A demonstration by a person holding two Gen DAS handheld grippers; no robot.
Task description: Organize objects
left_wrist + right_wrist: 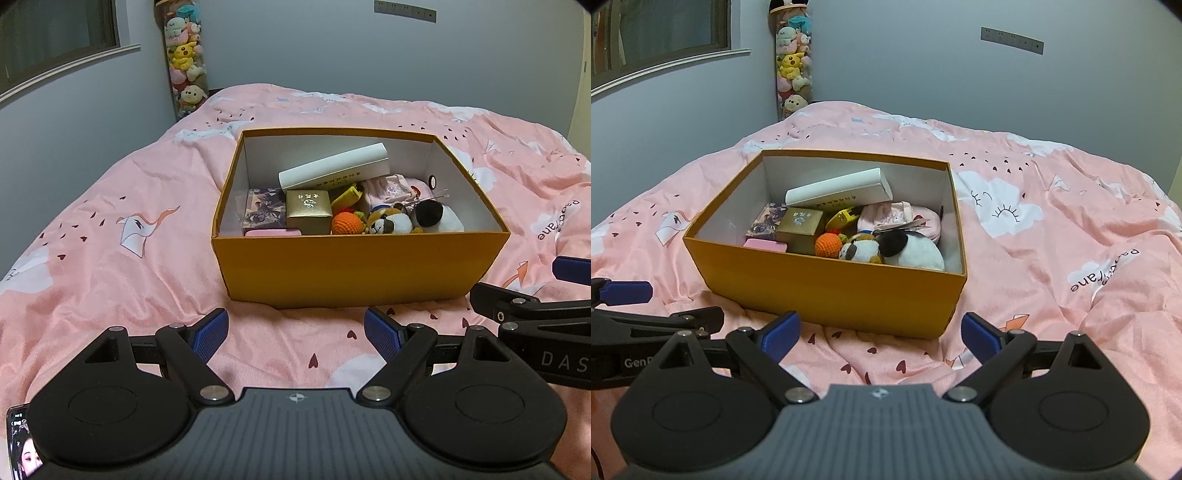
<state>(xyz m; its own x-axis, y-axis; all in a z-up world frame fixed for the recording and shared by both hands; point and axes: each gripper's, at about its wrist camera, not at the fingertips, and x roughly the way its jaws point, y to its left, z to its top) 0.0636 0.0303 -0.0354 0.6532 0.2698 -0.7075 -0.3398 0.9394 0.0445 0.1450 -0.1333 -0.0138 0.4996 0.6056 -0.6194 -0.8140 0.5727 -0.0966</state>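
An orange cardboard box point(354, 269) point(827, 291) sits open on the pink bedspread. Inside lie a long white carton point(332, 166) point(838, 190), a gold box point(308, 212) point(799, 229), an orange crochet ball point(347, 224) point(829, 245), plush toys point(417, 219) point(905, 249), a pink pouch point(388, 188) and a pink eraser-like block point(271, 232) point(764, 244). My left gripper point(295, 332) stands open, empty, just short of the box's near wall. My right gripper point(881, 334) is open too, empty, before the box's near right corner.
The pink bedspread point(110, 240) point(1052, 258) is rumpled all around the box. A tall clear tube of plush toys point(184, 59) point(794, 66) stands in the far corner by the window. A phone point(22, 443) shows at the lower left edge.
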